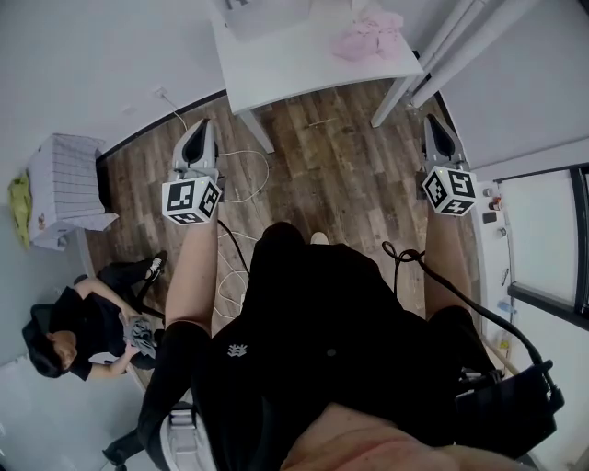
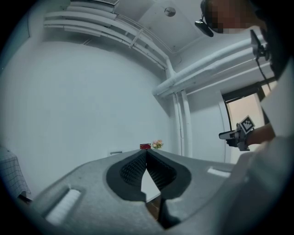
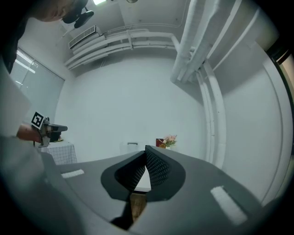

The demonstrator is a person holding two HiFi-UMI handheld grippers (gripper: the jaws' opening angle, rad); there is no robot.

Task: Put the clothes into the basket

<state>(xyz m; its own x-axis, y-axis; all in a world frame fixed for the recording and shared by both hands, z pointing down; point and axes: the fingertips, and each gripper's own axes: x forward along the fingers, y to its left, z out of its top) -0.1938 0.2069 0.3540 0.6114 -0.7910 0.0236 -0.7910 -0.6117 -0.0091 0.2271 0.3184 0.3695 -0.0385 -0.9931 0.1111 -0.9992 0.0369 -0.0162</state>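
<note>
A heap of pink clothes [image 1: 370, 37] lies on the white table [image 1: 304, 64] ahead of me; it shows small and far as pink clothes [image 3: 170, 140] in the right gripper view. A pale container [image 1: 265, 15] stands at the table's far left. My left gripper [image 1: 201, 126] and right gripper [image 1: 434, 121] are held over the wooden floor, short of the table and apart from the clothes. Both sets of jaws meet at the tips with nothing between them, as the left gripper [image 2: 146, 152] and right gripper [image 3: 146, 148] show in their own views.
A white checked basket-like stand [image 1: 64, 179] with a yellow-green cloth [image 1: 19, 210] on its side is at the left wall. A person [image 1: 78, 336] sits on the floor at lower left. White cables [image 1: 241, 175] trail over the floor; white pipes [image 1: 442, 46] run beside the table.
</note>
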